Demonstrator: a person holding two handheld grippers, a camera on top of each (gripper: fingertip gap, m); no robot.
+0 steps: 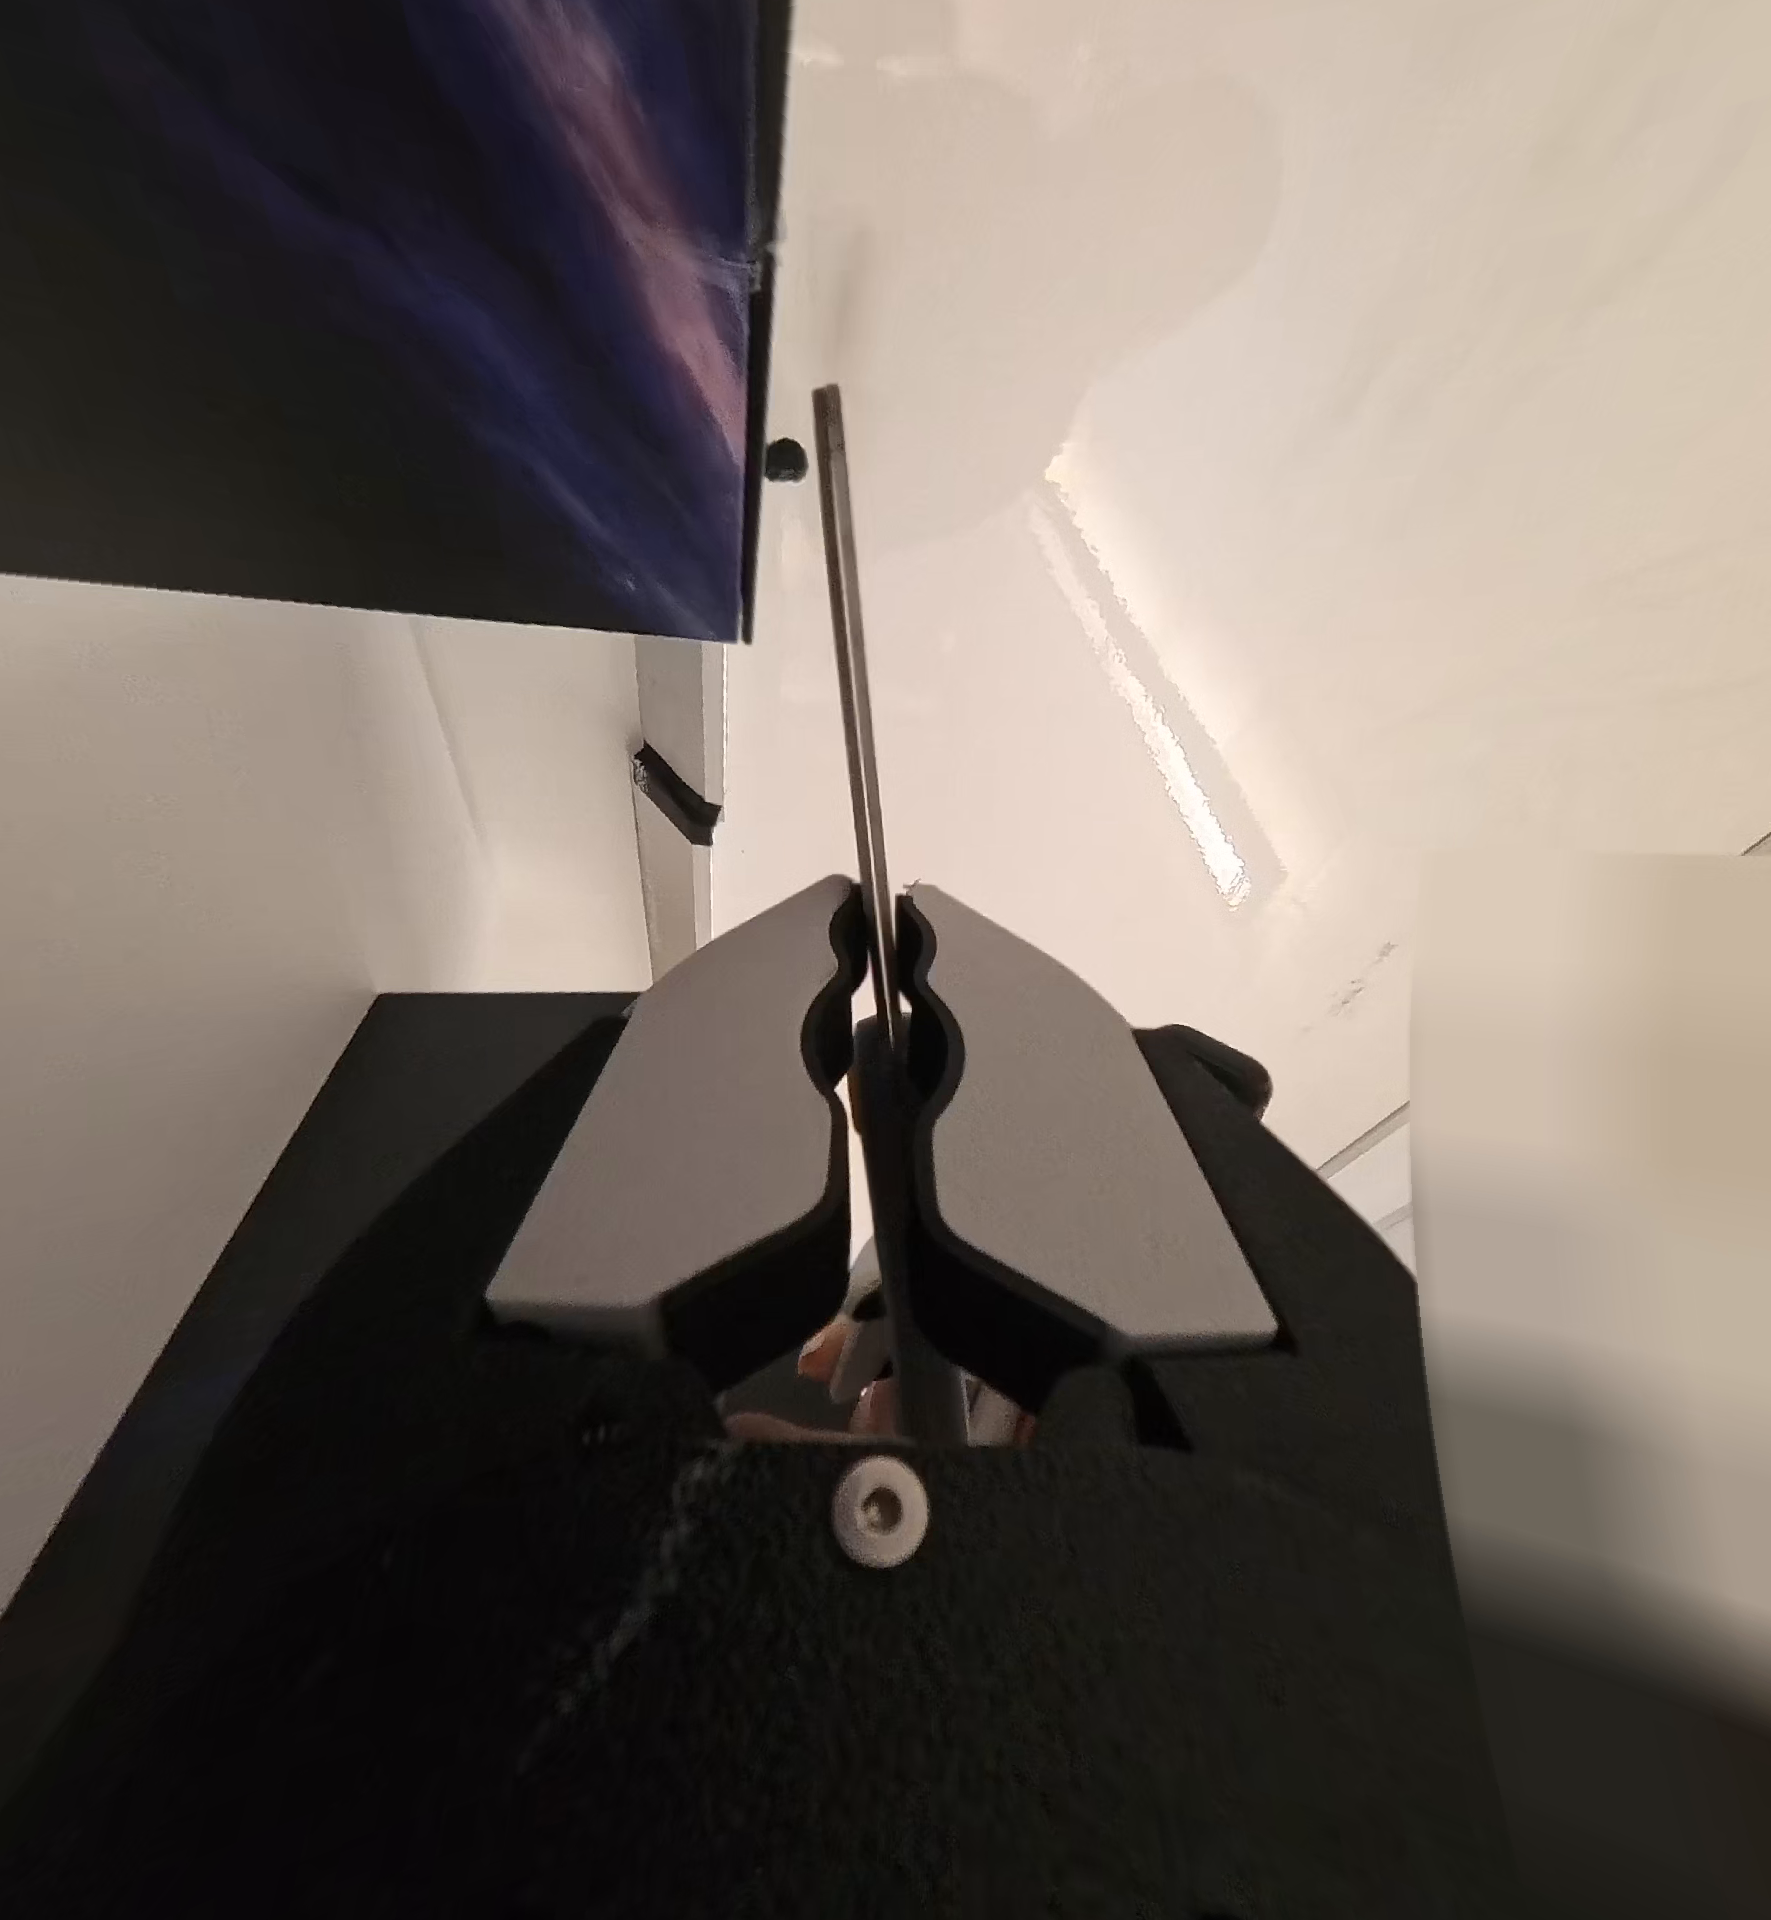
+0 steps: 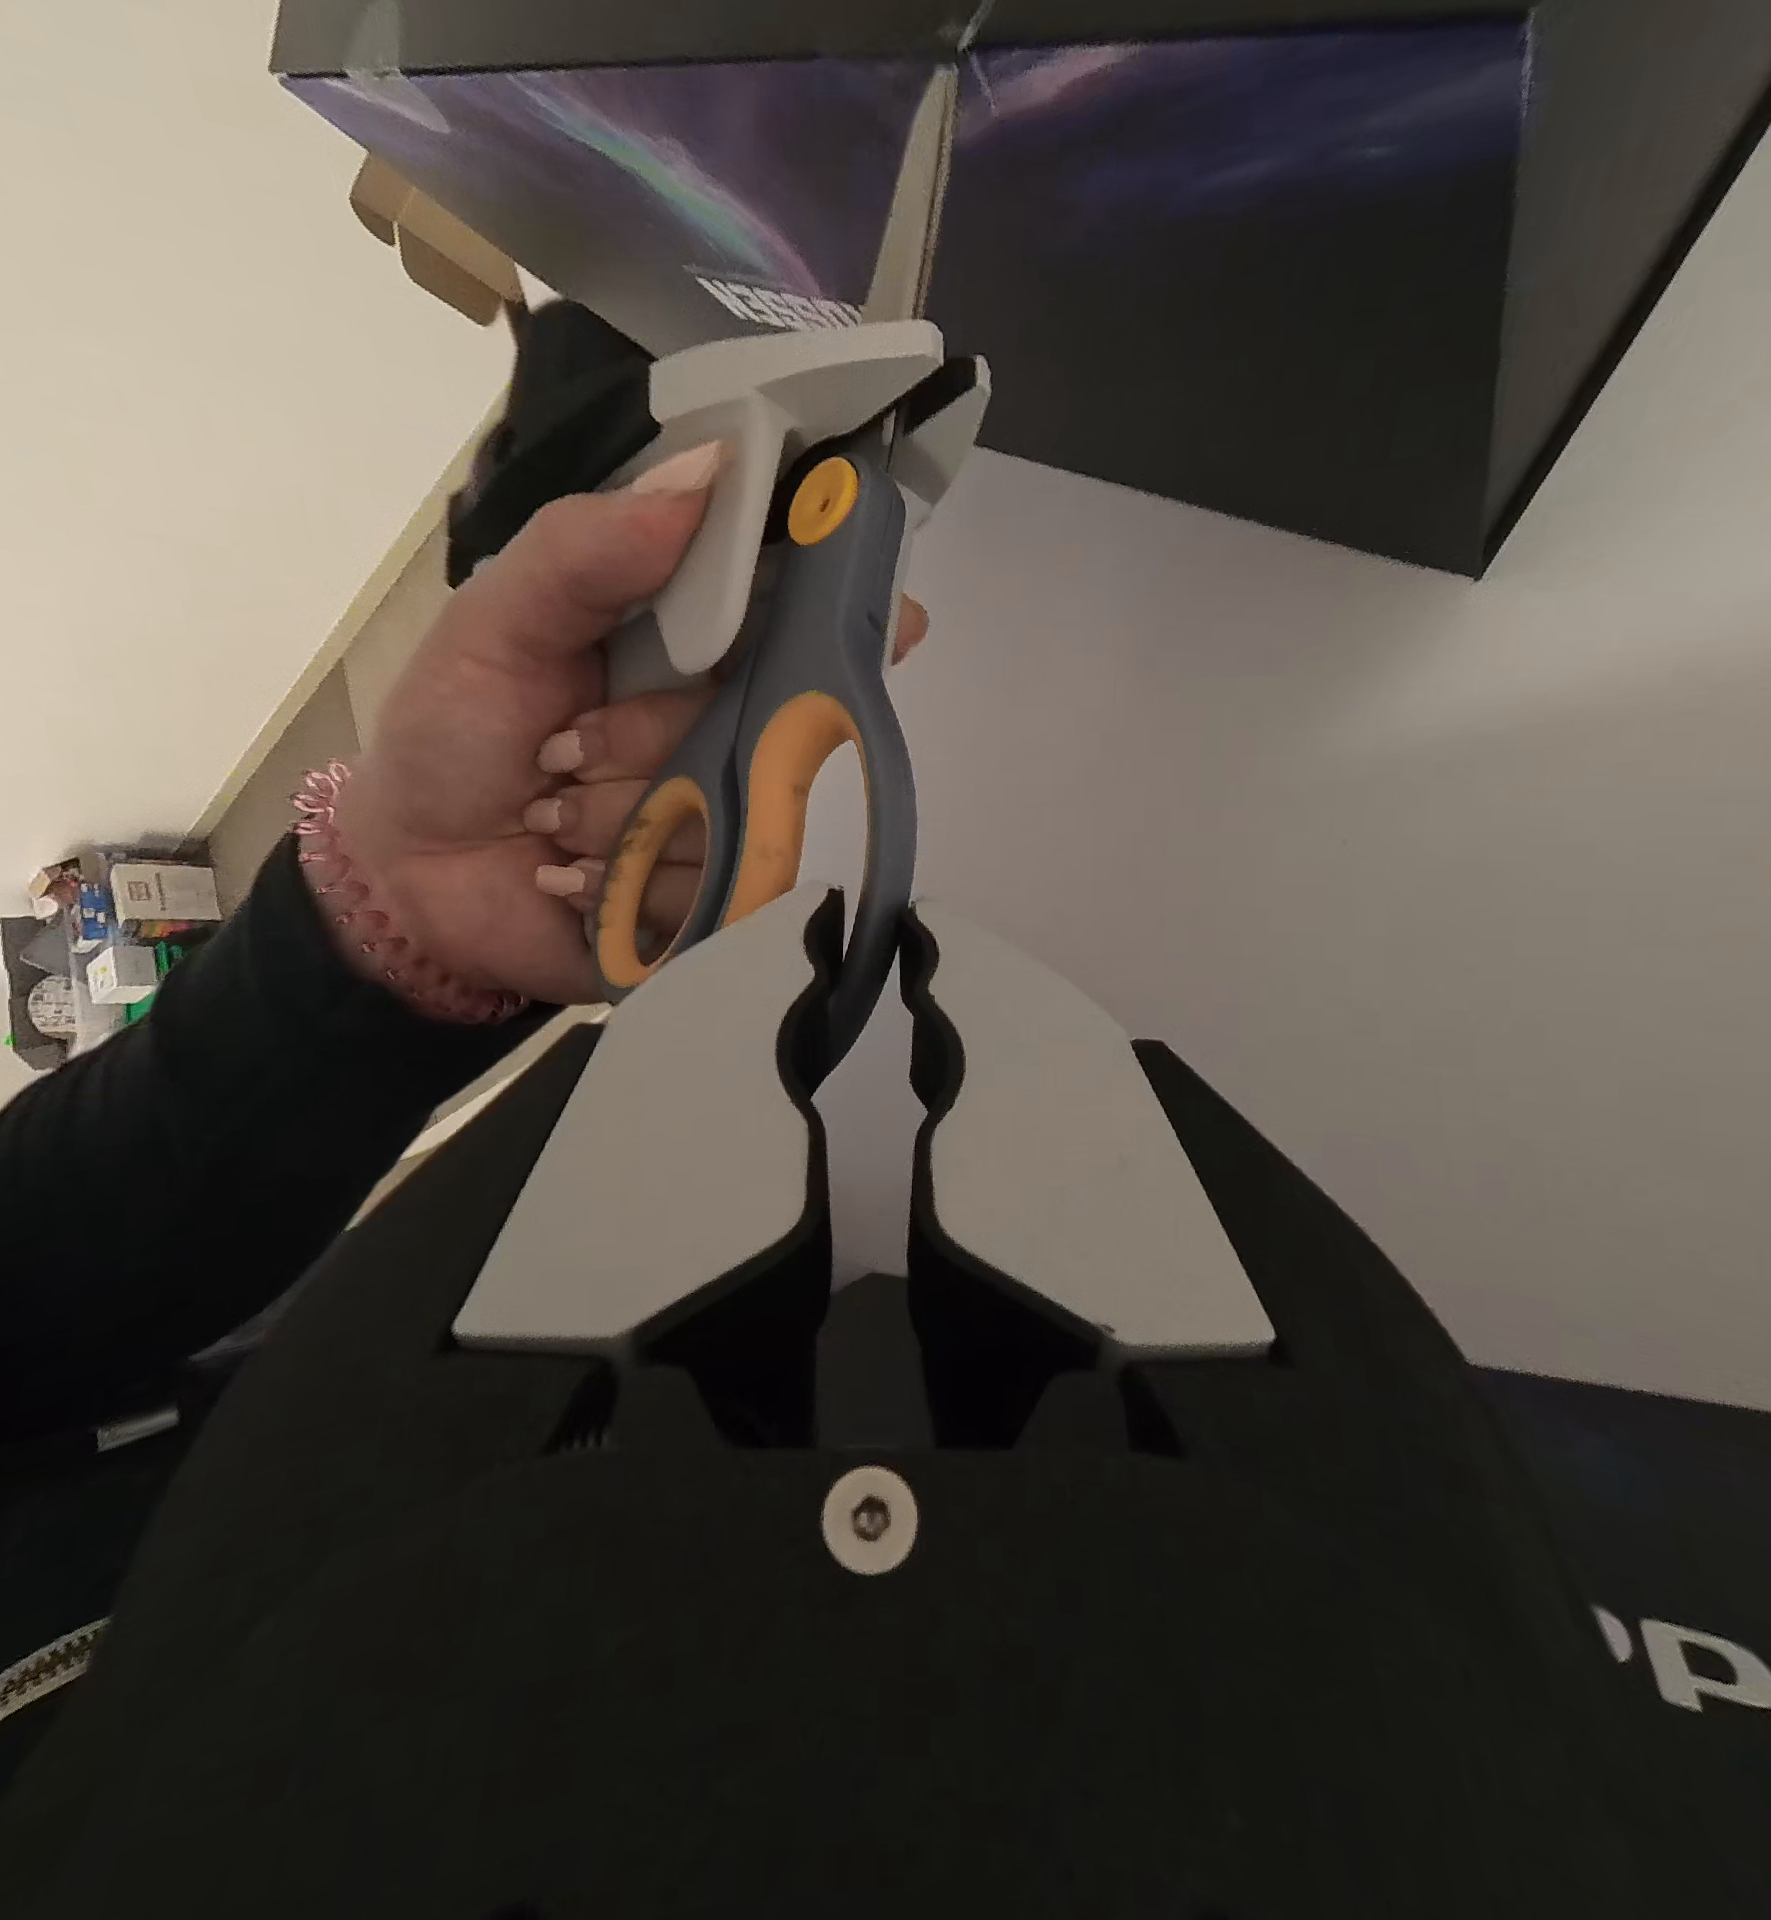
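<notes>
White bench [image 1: 1276, 312] surface is filling the background in both views, glossy, with a streak of light glaring across it in the left wrist view. Dark box [image 2: 1224, 312] with a purple-blue printed side is sitting on the bench; a seam is running down its face. In the left wrist view the same box [image 1: 341, 312] is occupying the upper left.

Left hand-held gripper [image 1: 881, 894] is clamping the closed blades of the scissors [image 1: 850, 644], fingers pressed together on the metal. The blades are projecting forward past the fingertips, the tip lying just beside the box edge; touching or not, cannot tell. From the right wrist view, that left hand-held gripper [image 2: 902, 416] is showing farther off, held in a person's hand [image 2: 507, 748] with a black sleeve [image 2: 185, 1091] and a pink coiled band [image 2: 361, 894] at the wrist.

Right hand-held gripper [image 2: 873, 904] is closing on the outer edge of the larger handle loop of the scissors [image 2: 808, 707], grey with orange lining and an orange pivot button. Its fingers are nearly together, with the grey loop pinched between the tips.

Small clutter of boxes and packets [image 2: 102, 956] is sitting far off at the left, too small to identify.
</notes>
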